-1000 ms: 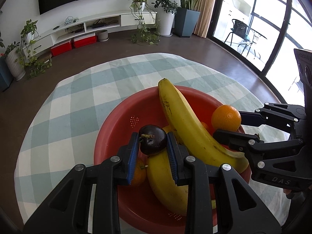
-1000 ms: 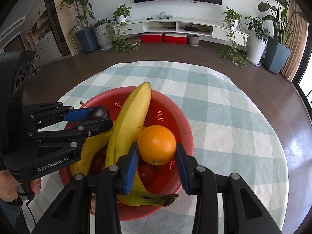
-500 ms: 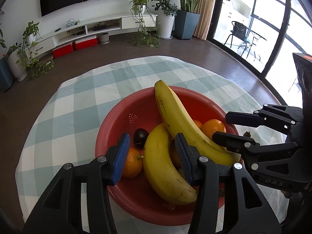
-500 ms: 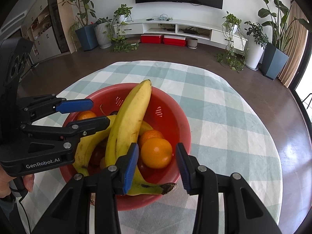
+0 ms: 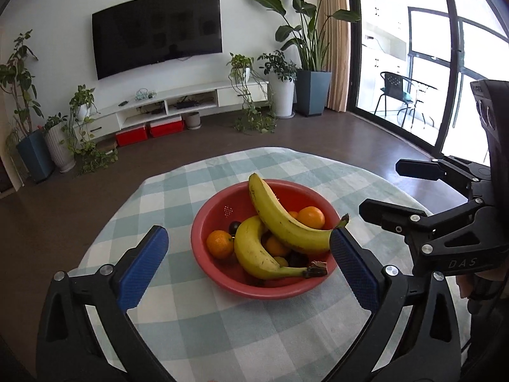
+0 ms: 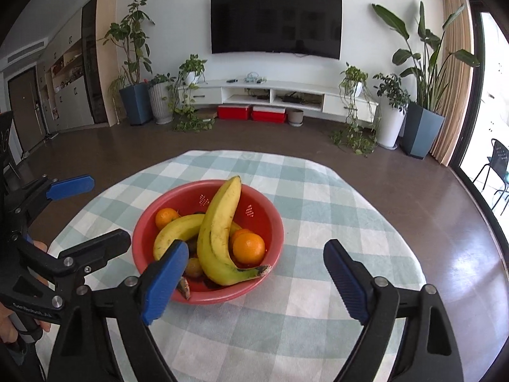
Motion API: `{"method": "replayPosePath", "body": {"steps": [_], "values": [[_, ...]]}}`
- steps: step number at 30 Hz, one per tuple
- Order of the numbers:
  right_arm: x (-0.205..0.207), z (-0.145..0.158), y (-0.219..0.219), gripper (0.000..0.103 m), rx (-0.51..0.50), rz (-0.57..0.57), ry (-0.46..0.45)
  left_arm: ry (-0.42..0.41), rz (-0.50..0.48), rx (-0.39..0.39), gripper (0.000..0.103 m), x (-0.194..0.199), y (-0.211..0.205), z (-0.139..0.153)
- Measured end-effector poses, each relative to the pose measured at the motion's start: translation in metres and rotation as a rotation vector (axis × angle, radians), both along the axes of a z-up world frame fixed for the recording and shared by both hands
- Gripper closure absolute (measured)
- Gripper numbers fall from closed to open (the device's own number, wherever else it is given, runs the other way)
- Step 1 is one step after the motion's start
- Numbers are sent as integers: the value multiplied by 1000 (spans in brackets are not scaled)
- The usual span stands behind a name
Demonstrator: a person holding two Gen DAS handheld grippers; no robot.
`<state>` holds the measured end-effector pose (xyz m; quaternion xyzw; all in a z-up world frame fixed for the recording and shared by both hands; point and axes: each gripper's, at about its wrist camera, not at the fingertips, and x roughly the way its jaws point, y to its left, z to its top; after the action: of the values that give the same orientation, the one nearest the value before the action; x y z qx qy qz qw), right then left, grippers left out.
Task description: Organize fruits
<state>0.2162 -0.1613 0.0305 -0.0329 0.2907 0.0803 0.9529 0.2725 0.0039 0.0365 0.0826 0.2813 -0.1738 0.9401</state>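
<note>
Both claws opening wide, nothing between them: left claw (image 5: 248, 262), right claw (image 6: 254, 281). Bananas (image 5: 283, 219) and oranges (image 5: 311, 217) piled in red bowl (image 5: 270, 286) on checked worktop (image 5: 197, 318).

A red colander bowl (image 5: 222, 264) was seen at the centre of the frame on a checked tablecloth (image 5: 178, 197). Two bananas (image 5: 283, 219) were laid across it, with oranges (image 5: 219, 243) and a dark plum (image 5: 235, 226) beside them. The left gripper (image 5: 248, 264) was held at the bottom of the frame, its jaws opening with nothing gripped between them. The right gripper (image 5: 397, 191) was seen at the right edge, its fingers apart and empty.
</note>
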Motion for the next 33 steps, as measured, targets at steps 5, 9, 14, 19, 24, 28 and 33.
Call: {"method": "replayPosePath", "body": {"steps": [5,9,14,19,24,28,33], "values": [[-81,51,-10,0,43,-48,-365,-210,174,87,0,-76,-3,37],[-135,88,-11,0,19,-81,-572,-304,290,94,0,-129,-3,58],[-176,120,-20,0,66,-111,-636,-279,291,-19,0,-174,6,71],[-198,116,-29,0,156,-106,-559,-214,291,-48,0,-204,5,69],[-201,85,-28,0,153,-121,-464,-164,297,-40,0,-223,-3,53],[-196,51,-30,0,148,-150,-330,-90,298,-31,0,-224,-9,32],[-191,21,-28,0,95,-176,-237,-8,306,-35,0,-222,-12,8]]}}
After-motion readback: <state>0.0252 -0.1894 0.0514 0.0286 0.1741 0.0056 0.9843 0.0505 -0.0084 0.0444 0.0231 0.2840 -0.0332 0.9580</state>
